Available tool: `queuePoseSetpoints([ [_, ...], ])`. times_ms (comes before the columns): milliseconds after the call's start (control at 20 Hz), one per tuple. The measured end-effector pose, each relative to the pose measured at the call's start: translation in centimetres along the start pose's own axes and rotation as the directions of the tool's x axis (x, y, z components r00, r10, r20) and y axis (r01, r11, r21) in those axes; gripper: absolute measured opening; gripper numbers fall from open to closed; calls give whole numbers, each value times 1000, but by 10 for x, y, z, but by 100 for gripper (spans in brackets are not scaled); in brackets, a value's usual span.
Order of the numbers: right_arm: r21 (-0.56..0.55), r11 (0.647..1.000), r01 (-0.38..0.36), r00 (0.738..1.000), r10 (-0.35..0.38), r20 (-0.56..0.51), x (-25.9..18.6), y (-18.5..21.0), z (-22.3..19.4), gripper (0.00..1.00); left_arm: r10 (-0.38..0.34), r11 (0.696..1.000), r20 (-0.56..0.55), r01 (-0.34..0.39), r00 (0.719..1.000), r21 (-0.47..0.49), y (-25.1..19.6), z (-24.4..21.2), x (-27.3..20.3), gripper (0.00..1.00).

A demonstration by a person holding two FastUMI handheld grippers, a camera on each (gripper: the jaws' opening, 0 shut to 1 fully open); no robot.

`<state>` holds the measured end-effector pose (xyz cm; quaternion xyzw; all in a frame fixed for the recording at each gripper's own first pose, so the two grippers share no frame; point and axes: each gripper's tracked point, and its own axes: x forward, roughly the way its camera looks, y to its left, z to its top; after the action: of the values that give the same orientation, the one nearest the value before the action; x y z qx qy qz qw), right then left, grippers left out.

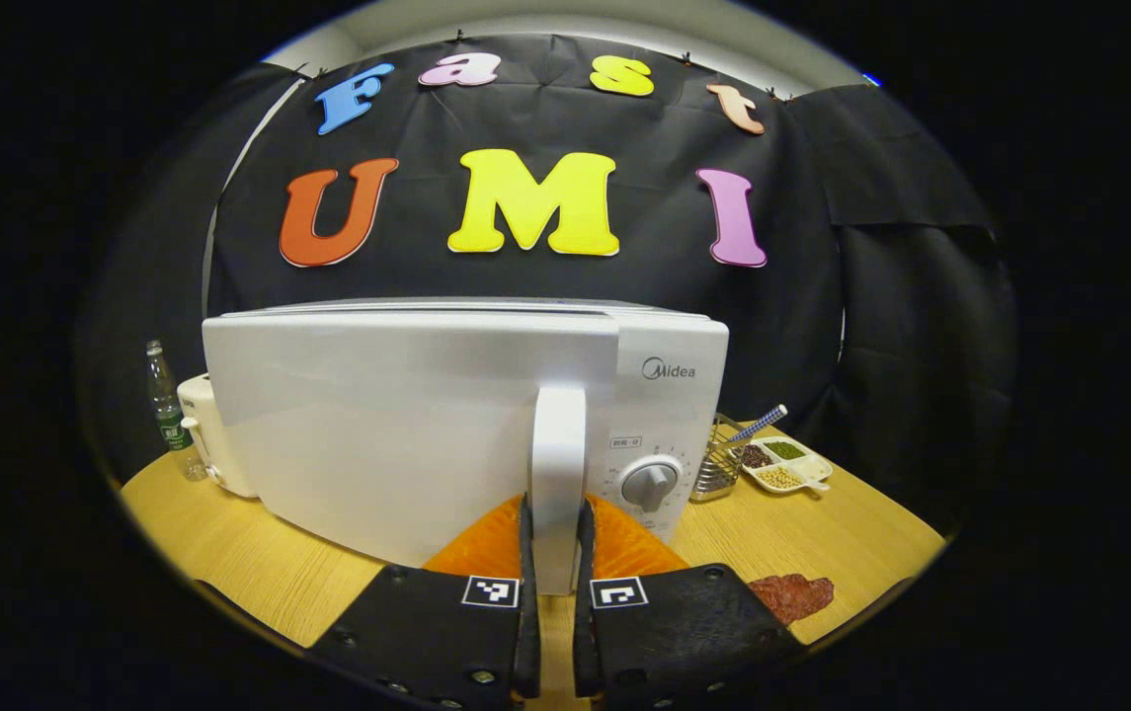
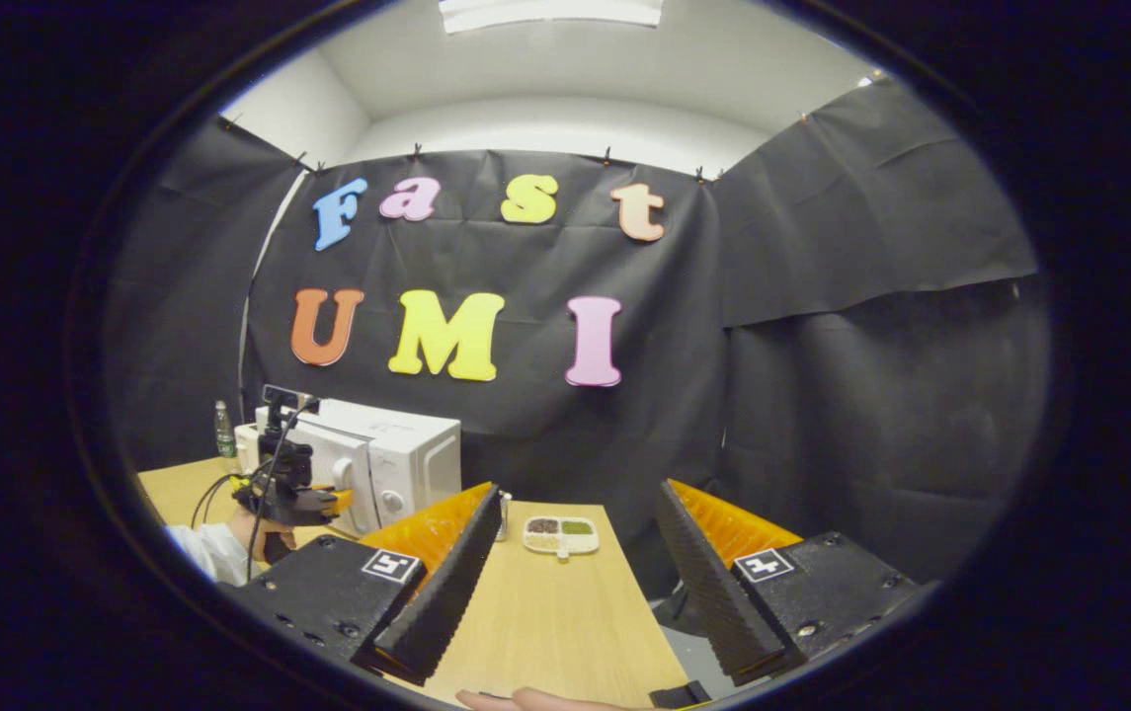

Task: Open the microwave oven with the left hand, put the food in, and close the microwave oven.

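We find the left gripper (image 1: pixel 555 553) clamped on the microwave oven's handle (image 1: pixel 559 464) between its jaws, door seemingly unopened, food (image 1: pixel 790 595) just right on the tabletop (image 1: pixel 259 573); right gripper (image 2: pixel 575 573) gapes empty.

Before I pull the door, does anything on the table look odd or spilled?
One thing: a dark reddish-brown patch lies flat on the bare table right of the left gripper; whether it is food or a spill is unclear.
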<state>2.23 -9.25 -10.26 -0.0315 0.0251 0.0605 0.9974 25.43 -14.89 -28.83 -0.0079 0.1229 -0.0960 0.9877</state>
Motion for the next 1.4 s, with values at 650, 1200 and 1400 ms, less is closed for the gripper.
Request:
queuePoseSetpoints([
  [650, -14, 995, -99, 995, 98, -26, -16, 83, -5, 100, -36, 999, 30, 35, 999, 6, 75, -33, -149, 15],
  [1200, -42, 977, -209, 975, 205, -91, 15, 165, -20, 100, 272, 961, 79, -275, 959, 28, 223, -42, -301, 96],
  [1400, -31, 976, -216, 969, 211, -131, 44, 172, -28, 96, 294, 954, 127, -298, 947, 14, 231, -11, -332, 96],
])
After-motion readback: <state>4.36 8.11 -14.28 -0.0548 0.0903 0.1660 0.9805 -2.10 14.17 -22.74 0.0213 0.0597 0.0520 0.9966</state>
